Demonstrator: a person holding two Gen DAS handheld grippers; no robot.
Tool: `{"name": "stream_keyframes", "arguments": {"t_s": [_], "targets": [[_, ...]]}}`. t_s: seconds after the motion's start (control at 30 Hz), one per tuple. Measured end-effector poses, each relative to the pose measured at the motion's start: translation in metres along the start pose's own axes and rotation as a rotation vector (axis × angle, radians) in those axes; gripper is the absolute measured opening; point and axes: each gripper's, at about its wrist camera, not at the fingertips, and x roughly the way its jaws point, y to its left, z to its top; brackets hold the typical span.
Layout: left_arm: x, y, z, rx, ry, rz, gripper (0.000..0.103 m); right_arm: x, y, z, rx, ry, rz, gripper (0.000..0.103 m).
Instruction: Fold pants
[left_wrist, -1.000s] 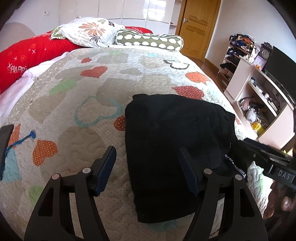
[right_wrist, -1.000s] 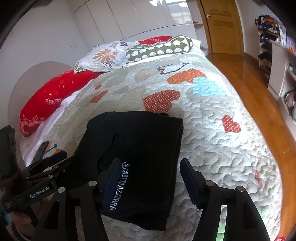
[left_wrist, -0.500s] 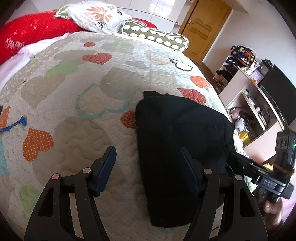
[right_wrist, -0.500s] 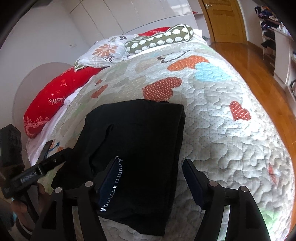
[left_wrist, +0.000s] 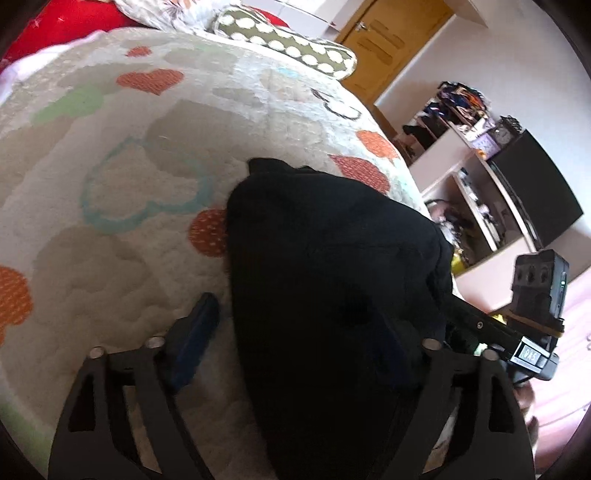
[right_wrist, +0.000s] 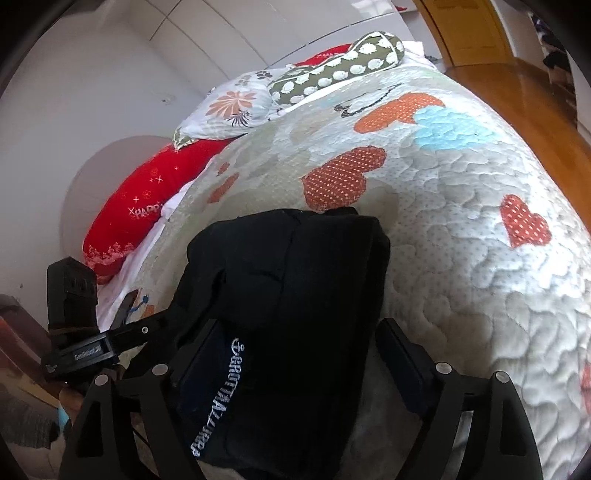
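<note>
A lived-in bedroom in a private home. A bed (right_wrist: 461, 258) fills most of the room under a quilted cover (left_wrist: 110, 221) patterned with orange, green and blue hearts. At its head edge lie a floral pillow (right_wrist: 229, 107), a green bolster with white dots (right_wrist: 332, 70) and a red cushion (right_wrist: 147, 195) lettered "HAPP". Glossy white wardrobe doors (right_wrist: 258, 33) stand behind the headboard end. A wooden door (left_wrist: 388, 44) opens onto polished wood flooring (right_wrist: 535, 99). Beside the bed's right edge, a pale shelving unit (left_wrist: 480, 214) is crowded with clothes, small items and a clock (left_wrist: 504, 134), next to a dark television screen (left_wrist: 535, 192).
</note>
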Motion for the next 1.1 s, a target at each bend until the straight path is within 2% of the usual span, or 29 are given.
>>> {"name": "stream_keyframes", "arguments": {"t_s": [0.03,0.07,0.13,0.17,0.2,0.27,0.33,0.4,0.43,0.5,0.6,0.7,0.77,0.83,0.87,0.9,0.93,1.03,1.1], "targets": [[0.004,0.000,0.001,0.005,0.015,-0.017,0.099,0.002,0.000,0.001,-0.002,-0.006,0.014,0.088],[0.005,-0.002,0.002,0.014,0.019,-0.024,0.102,0.004,0.000,0.002,0.000,-0.011,0.027,0.088],[0.007,-0.010,-0.001,0.063,0.018,0.002,0.102,0.009,-0.002,0.004,0.025,-0.031,0.055,0.085],[0.008,-0.012,-0.002,0.086,0.016,0.017,0.102,0.011,-0.002,0.005,0.046,-0.043,0.063,0.070],[0.008,-0.015,-0.004,0.106,0.011,0.031,0.101,0.015,-0.001,0.005,0.055,-0.043,0.044,0.063],[0.005,-0.017,-0.005,0.116,-0.008,0.030,0.081,0.016,0.004,0.006,0.044,-0.047,0.027,0.052],[-0.001,-0.018,-0.001,0.125,-0.015,0.021,0.049,0.013,0.007,0.006,0.043,-0.059,0.045,0.046],[-0.010,-0.014,0.010,0.118,-0.024,0.008,0.031,0.007,0.015,0.012,0.026,-0.073,0.069,0.043],[-0.017,-0.010,0.019,0.107,-0.037,-0.014,0.030,0.004,0.018,0.016,0.018,-0.078,0.077,0.041],[-0.025,-0.009,0.035,0.111,-0.077,-0.012,0.026,0.000,0.027,0.029,0.001,-0.102,0.103,0.039],[-0.034,-0.006,0.065,0.129,-0.121,0.019,0.026,0.003,0.040,0.050,-0.027,-0.124,0.111,0.039],[-0.026,0.004,0.087,0.128,-0.136,0.067,0.026,0.019,0.046,0.075,-0.032,-0.145,0.115,0.039],[-0.012,0.017,0.098,0.111,-0.117,0.086,0.026,0.037,0.045,0.089,-0.032,-0.141,0.101,0.039],[0.012,0.034,0.104,0.082,-0.059,0.139,0.027,0.066,0.035,0.102,-0.013,-0.094,0.018,0.041],[0.023,0.039,0.105,0.077,-0.028,0.167,0.031,0.079,0.029,0.105,-0.013,-0.059,-0.050,0.045],[0.028,0.040,0.103,0.085,-0.022,0.188,0.046,0.087,0.025,0.106,-0.018,-0.030,-0.105,0.049],[0.027,0.040,0.101,0.103,-0.052,0.230,0.058,0.092,0.021,0.105,-0.019,-0.009,-0.141,0.055],[0.014,0.038,0.095,0.109,-0.082,0.253,0.062,0.076,0.020,0.101,-0.037,-0.040,-0.162,0.056],[0.003,0.035,0.091,0.095,-0.099,0.269,0.062,0.059,0.026,0.100,-0.070,-0.065,-0.219,0.056]]}}
